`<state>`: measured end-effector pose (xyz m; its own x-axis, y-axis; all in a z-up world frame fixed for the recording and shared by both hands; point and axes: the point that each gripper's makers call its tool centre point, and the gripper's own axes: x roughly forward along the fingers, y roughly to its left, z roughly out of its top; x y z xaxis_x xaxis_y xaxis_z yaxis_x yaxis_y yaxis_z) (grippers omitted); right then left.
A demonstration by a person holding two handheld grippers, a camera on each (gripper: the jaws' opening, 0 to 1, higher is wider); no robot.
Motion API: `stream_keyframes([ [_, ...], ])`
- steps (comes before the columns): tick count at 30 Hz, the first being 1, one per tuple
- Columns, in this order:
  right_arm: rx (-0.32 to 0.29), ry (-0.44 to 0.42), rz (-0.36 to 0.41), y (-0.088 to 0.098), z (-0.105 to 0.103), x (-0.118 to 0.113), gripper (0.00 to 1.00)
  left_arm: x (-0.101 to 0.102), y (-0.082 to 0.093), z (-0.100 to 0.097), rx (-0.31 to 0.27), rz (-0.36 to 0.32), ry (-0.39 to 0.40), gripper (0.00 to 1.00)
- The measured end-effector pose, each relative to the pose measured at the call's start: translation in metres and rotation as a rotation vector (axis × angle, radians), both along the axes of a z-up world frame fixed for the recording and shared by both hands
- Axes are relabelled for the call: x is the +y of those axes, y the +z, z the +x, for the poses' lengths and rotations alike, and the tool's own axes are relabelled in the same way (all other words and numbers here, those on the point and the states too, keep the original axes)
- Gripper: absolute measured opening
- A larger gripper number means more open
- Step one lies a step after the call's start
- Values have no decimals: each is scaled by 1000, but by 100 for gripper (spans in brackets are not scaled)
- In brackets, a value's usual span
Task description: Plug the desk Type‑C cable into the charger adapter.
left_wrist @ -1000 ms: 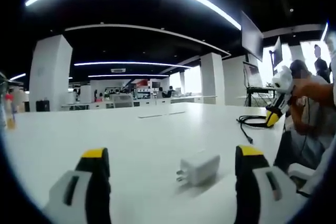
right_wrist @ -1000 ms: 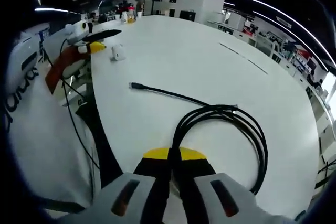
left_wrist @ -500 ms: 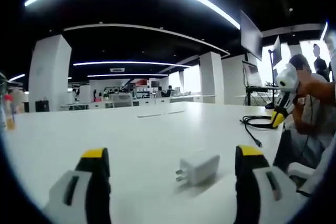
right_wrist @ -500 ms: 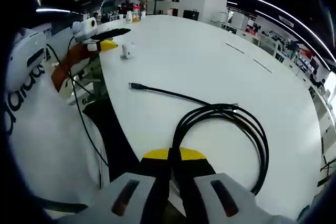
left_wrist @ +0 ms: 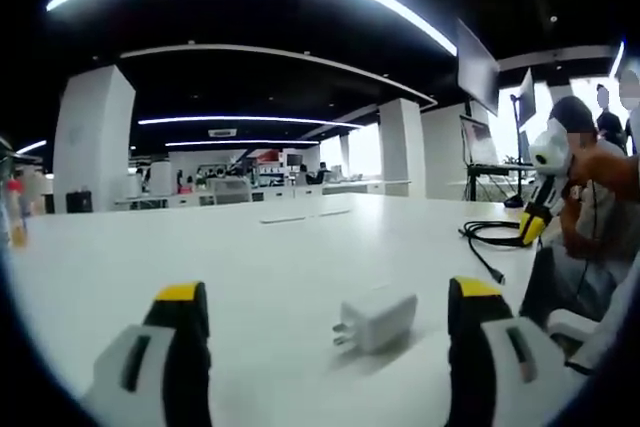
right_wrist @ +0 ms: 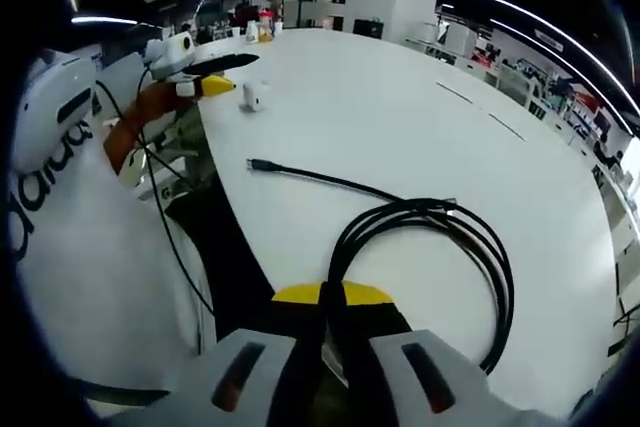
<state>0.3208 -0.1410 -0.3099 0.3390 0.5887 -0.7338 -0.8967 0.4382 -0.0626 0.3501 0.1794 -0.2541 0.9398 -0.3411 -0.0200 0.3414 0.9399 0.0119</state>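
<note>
A white charger adapter (left_wrist: pixel 378 319) lies on the white table (left_wrist: pixel 300 237), its prongs pointing left, between the wide-apart jaws of my open left gripper (left_wrist: pixel 328 292). Nothing is held there. Far right, my right gripper (left_wrist: pixel 528 230) sits at the coiled black Type-C cable (left_wrist: pixel 488 232). In the right gripper view the right gripper (right_wrist: pixel 325 294) is shut on the near loop of the cable coil (right_wrist: pixel 430 209). The free plug end (right_wrist: pixel 257 163) lies straight out to the left on the table. Farther off, the left gripper (right_wrist: pixel 235 75) stands around the adapter (right_wrist: pixel 252 97).
The table edge (right_wrist: pixel 215 212) runs close by on the left, next to the person's white clothing (right_wrist: pixel 60 247). Bottles (right_wrist: pixel 262 25) stand at the table's far end. A person (left_wrist: pixel 590 207) sits at the right, with monitors on a stand (left_wrist: pixel 480 72) behind.
The right gripper has dragged the cable coil slightly, to the right in the left gripper view. The left gripper and the adapter have stayed put.
</note>
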Motion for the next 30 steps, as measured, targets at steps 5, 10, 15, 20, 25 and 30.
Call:
stream_keyframes([
  [5, -9, 7, 11, 2, 0, 1, 6, 0, 0, 0, -2, 6, 1, 100],
  [10, -46, 19, 30, 13, 4, 4, 8, 0, 0, -1, -1, 7, 0, 100],
  [15, -77, 69, 23, 20, 8, 15, 10, -1, -1, -1, 3, 6, -3, 99],
  [20, -104, 164, 16, 26, 11, 35, 10, 0, -1, -1, 2, 9, -2, 99],
  [25, -137, 316, -26, 26, 7, 60, 11, 0, 0, -1, 0, 13, 0, 99],
  [30, -159, 450, -61, 26, 6, 81, 11, 0, 0, -2, -1, 17, 0, 99],
])
